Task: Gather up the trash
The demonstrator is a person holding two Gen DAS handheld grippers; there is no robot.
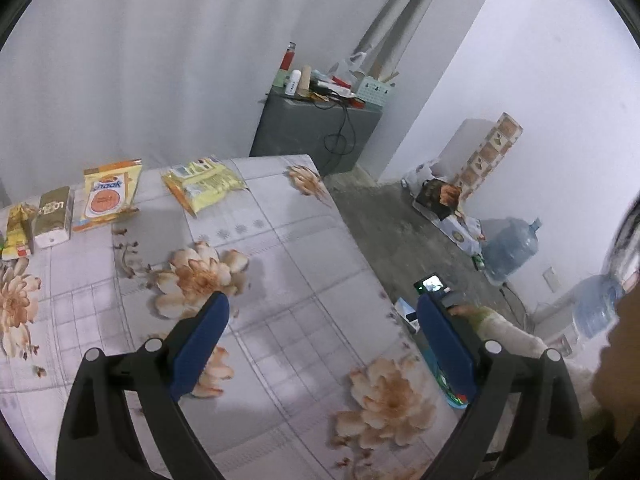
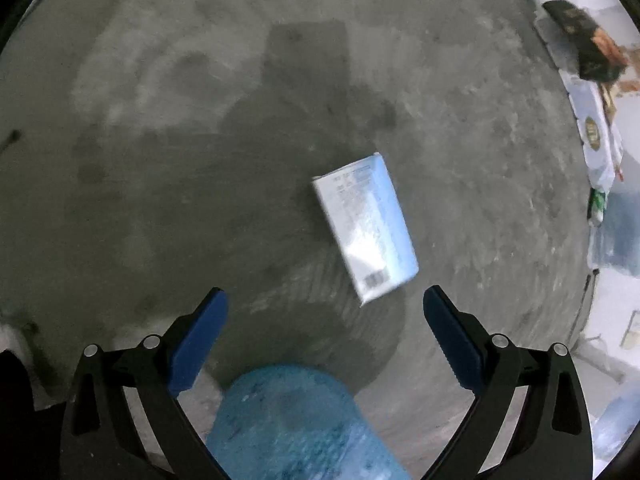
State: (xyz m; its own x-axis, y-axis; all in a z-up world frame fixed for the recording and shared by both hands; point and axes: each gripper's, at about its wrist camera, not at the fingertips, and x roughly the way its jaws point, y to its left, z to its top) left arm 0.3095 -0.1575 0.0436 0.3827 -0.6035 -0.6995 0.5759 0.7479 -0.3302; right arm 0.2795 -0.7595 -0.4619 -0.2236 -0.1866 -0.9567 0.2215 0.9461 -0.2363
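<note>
Right wrist view: the right tool [image 2: 325, 300] is spread wide, empty, above a pale blue packet [image 2: 366, 236] at frame centre on the floor [image 2: 160, 160]; the left tool [image 1: 323, 308] is spread over the flowered worktop [image 1: 288, 248].

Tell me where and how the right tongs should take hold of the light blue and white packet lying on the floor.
Come straight down from above. The packet lies flat on the bare concrete floor, long and narrow, its length running away from the right tongs at a slight tilt. Probably best to close across the short width near the middle, one finger on each long edge. The tongs are open wide with nothing between them.
</note>
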